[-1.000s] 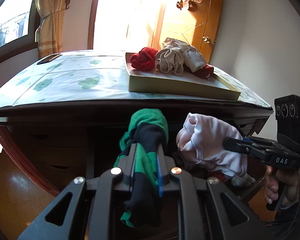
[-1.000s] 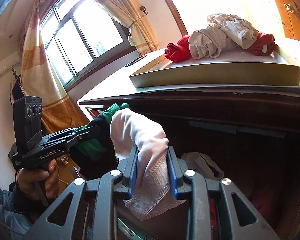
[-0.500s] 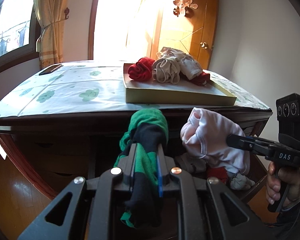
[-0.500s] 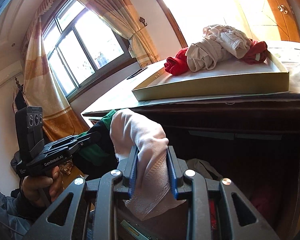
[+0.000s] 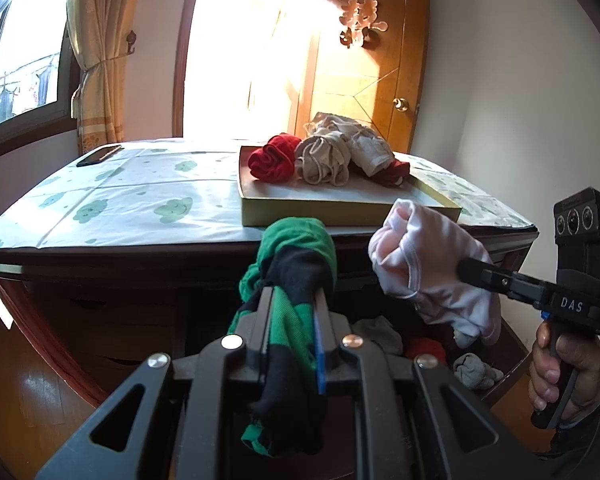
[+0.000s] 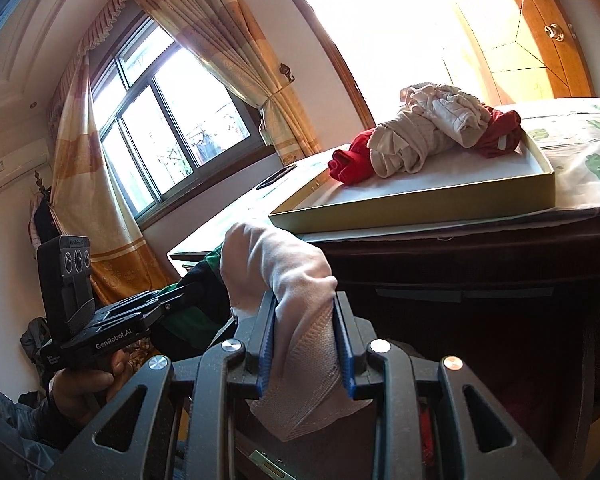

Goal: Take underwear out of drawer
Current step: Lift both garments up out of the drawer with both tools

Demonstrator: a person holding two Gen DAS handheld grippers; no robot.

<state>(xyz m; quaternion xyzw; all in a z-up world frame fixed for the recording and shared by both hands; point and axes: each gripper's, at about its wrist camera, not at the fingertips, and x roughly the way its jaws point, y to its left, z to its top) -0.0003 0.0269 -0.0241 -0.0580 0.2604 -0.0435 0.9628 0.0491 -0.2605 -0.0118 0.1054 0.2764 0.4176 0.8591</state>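
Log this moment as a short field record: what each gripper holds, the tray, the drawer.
left gripper: shut on green-and-black underwear
right gripper: shut on pale pink underwear
height: both garments held near the tabletop edge
tray: on the table, holding red, beige and white garments
drawer: open, garments left inside

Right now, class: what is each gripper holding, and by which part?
Left gripper clamps the green-and-black underwear mid-bundle; right gripper clamps the pale pink underwear near its lower end.
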